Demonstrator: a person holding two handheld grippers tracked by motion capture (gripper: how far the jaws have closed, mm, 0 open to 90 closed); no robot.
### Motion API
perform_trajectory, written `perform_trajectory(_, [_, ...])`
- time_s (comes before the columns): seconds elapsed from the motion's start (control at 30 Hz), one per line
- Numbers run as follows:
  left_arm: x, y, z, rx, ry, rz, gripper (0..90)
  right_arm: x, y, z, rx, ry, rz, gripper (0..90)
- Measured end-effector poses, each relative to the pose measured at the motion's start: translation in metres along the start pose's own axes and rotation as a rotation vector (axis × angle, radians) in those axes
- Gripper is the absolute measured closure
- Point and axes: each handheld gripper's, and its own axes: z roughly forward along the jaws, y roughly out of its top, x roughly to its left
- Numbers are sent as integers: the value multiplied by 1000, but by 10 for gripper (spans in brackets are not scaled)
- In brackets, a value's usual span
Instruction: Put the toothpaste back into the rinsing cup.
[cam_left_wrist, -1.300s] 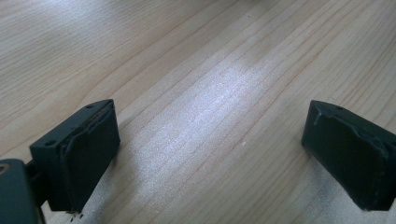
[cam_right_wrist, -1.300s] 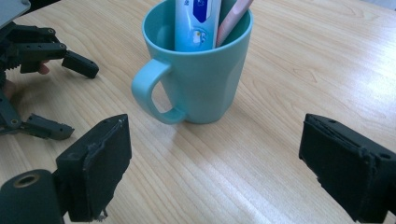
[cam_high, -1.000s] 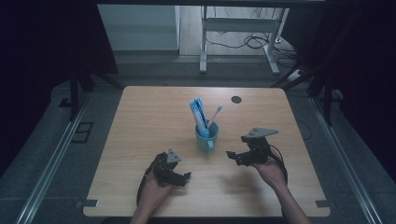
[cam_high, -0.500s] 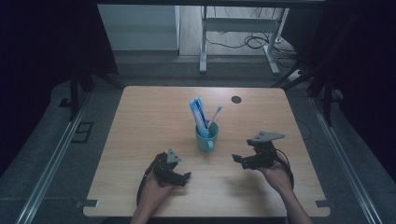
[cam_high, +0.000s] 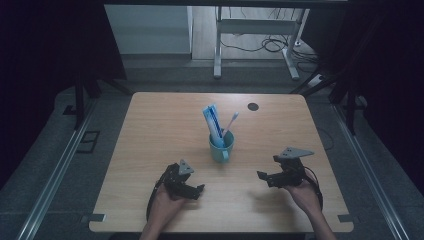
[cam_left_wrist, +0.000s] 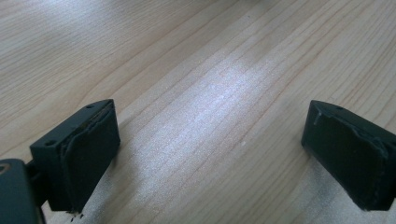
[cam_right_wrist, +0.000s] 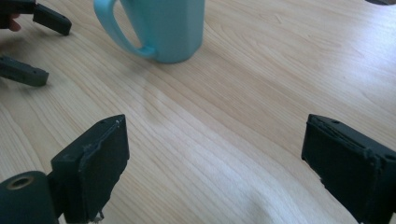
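The teal mug (cam_high: 221, 146) holding a toothpaste tube (cam_high: 213, 124) and toothbrush (cam_high: 231, 122) stands mid-counter (cam_high: 150, 125), while the left gripper (cam_high: 196, 191) and right gripper (cam_high: 263, 178), jaws apart and empty, sit near the counter's front edge.

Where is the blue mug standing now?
In the high view the blue mug stands near the table's middle, between and beyond both grippers, holding a toothpaste tube.

A pale wooden table (cam_high: 150, 130) stood on a grey floor (cam_high: 45, 160). Beyond it, white metal desk legs (cam_high: 218, 45) and loose cables (cam_high: 260, 44) lay in light; darkness flanked both sides.
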Motion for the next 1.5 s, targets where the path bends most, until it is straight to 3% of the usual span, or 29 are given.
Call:
perform_trajectory(0.37, [0, 0, 0, -1, 0, -3, 45, -3, -20, -6, 21, -30, 16, 6])
perform_trajectory(0.9, [0, 0, 0, -1, 1, -1, 45, -2, -57, 1, 91, -57, 24, 0])
perform_trajectory(1.13, [0, 0, 0, -2, 2, -2, 46, -1, -67, 6, 123, -79, 3, 0])
perform_trajectory(1.5, [-1, 0, 0, -2, 3, -2, 47, 1, -70, 6, 110, -93, -11, 0])
